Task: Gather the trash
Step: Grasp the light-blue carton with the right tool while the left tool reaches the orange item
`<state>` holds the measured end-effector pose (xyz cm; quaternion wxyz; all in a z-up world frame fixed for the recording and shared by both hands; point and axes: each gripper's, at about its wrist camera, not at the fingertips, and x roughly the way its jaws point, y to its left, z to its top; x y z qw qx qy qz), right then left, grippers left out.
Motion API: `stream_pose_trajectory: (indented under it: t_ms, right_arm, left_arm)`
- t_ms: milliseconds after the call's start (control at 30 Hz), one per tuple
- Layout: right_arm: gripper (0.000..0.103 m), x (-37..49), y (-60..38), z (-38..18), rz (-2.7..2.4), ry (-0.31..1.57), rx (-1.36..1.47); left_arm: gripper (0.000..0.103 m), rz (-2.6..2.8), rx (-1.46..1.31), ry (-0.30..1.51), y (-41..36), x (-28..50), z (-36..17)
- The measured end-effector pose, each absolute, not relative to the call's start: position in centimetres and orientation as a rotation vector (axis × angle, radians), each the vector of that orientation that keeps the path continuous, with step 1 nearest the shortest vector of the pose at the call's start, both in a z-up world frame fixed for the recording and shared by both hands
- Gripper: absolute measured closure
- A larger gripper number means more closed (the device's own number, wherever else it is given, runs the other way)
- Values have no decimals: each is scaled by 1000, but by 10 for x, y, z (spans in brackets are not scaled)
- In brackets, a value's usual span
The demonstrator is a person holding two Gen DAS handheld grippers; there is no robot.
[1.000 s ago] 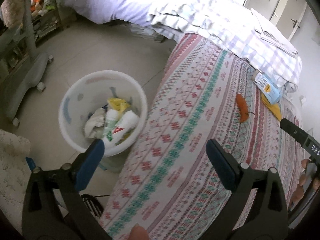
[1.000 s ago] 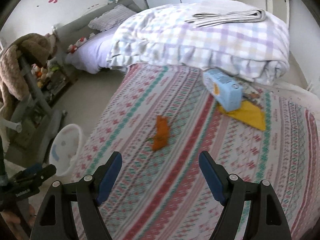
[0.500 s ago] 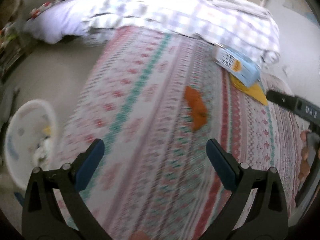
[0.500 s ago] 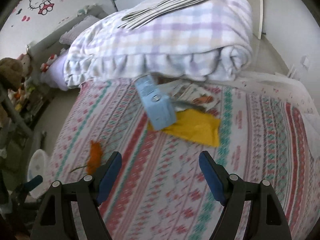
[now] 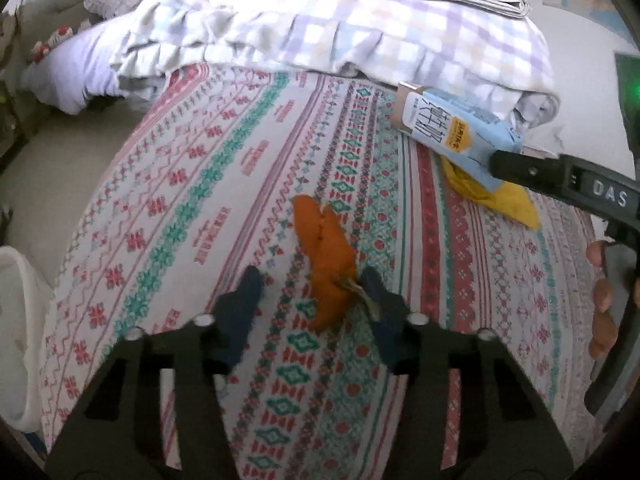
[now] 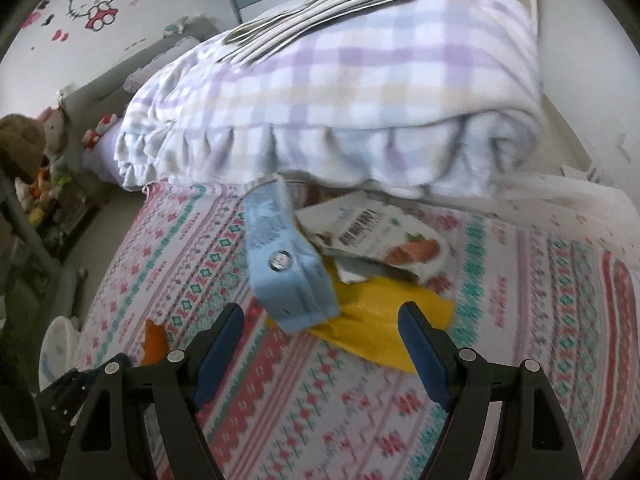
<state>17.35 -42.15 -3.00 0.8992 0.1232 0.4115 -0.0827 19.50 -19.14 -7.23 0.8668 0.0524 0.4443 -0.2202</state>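
- Since the earlier frames, the left gripper (image 5: 310, 294) has swung away from the white bin (image 5: 16, 336) and come down over the orange peel (image 5: 326, 264); its jaws have narrowed from wide to a partial gap.
- The peel is lying on the patterned bedspread (image 5: 192, 216) between the left gripper's blue pads, with its near end and stem touching the right-hand pad (image 5: 380, 300); the other pad is sitting apart from it, so nothing is being clamped.
- The right gripper (image 6: 320, 344) is hovering with jaws spread wide, empty, just in front of the light blue carton (image 6: 284, 272).
- The carton is lying tilted on a yellow wrapper (image 6: 384, 316), with a white printed packet (image 6: 384, 236) beside it, all near the folded checked blanket (image 6: 360, 92).
- The bin is showing only at the left edge of both views, on the floor beside the bed.
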Motion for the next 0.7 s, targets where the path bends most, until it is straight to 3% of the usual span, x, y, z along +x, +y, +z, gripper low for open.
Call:
stream_pose_trajectory:
  t_ms: [33,67,433,567,600,700]
  right_arm:
    - [22,176,-419,-30,-167,850,247]
    - [22,180,-415,-30,-163,844,232]
    - [24,211,-395,-25,-129,793,191]
    - [46,219,-389,-28,-108,803,152]
    - [65,219,-388,-29,-101,810,149]
    - [66,216,-385,-28,-97,825,146]
  left_arm:
    - [75,-461,118,928,-193,195,-73]
    - [77,-456,122,927,-192,195,-73]
    - [83,-388,33,953,-164,203,-72]
    - [84,-371,22,962,-157,203,-71]
    - [84,-368,18,967,-155,202,-71]
    - [84,-362,5,977,-151,198,-67]
